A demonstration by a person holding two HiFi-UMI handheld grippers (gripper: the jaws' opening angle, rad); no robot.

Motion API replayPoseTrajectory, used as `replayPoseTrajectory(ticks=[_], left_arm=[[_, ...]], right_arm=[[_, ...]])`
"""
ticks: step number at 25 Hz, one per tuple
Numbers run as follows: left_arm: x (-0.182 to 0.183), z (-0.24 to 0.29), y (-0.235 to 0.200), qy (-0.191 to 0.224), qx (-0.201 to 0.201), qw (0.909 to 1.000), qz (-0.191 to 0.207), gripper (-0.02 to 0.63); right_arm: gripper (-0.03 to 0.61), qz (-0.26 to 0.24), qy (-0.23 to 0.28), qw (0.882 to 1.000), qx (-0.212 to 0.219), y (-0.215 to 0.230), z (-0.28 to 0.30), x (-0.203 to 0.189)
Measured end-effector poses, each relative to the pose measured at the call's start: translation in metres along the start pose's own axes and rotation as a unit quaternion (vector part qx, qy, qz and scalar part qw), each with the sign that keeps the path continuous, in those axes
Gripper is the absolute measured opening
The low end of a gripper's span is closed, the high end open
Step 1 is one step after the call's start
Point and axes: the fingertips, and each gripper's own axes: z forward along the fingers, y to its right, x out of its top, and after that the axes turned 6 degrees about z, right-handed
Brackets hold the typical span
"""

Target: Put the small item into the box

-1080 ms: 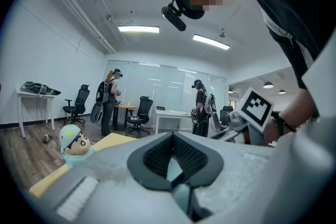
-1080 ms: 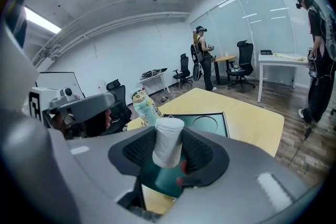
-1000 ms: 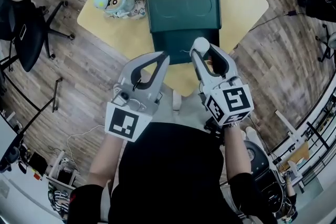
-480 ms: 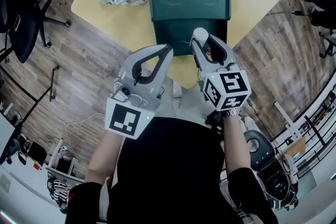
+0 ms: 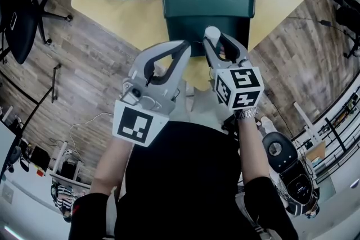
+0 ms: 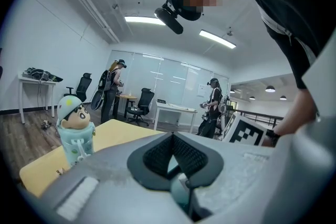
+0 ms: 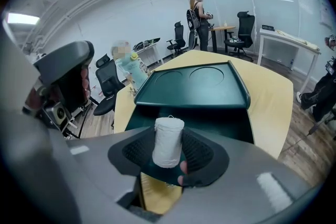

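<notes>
Small white spool of wound thread or cord point(image 7: 168, 140): upright between the ribbed black pads of the right gripper point(image 7: 169, 157), which is clamped across its lower half. A loose thread end sticks up from the top.
- Handling, by judgement: light, and firm enough for a side pinch. The winding gives a little and could snag or unravel, so a mid-body hold across the winding suits it. It is unlikely to be fragile.
- Position: just in front of the dark green plastic box point(image 7: 223, 122), over its near edge and not yet inside.

The box's hinged lid point(image 7: 191, 85), with two round recesses, lies open and flat behind the cavity, so the opening looks unobstructed.

Left gripper point(image 6: 172, 139): pads meeting at the tips, nothing between them, held beside the right one.

Round pale-yellow wooden table point(image 7: 273, 97) carries the box. A pale-blue cartoon-figure cup point(image 6: 75, 128) stands on the table's left part, clear of the path. Office chairs, desks and people stand well behind.
</notes>
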Motion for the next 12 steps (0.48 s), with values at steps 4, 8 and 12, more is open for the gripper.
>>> replayPoseTrajectory(ticks=[4, 8, 12], left_arm=[[-0.002, 0.002, -0.007, -0.004, 0.003, 1.0, -0.007, 0.002], [-0.005, 0.004, -0.014, -0.004, 0.008, 0.9998, -0.016, 0.002], [-0.009, 0.005, -0.017, -0.007, 0.004, 0.9999, -0.015, 0.002]], right_arm=[[0.167, 0.008, -0.026, 1.0, -0.01, 0.004, 0.007, -0.008], [0.167, 0.008, -0.05, 0.999, -0.016, 0.009, 0.014, -0.015], [0.167, 0.007, -0.074, 0.997, -0.021, 0.011, 0.018, -0.023]])
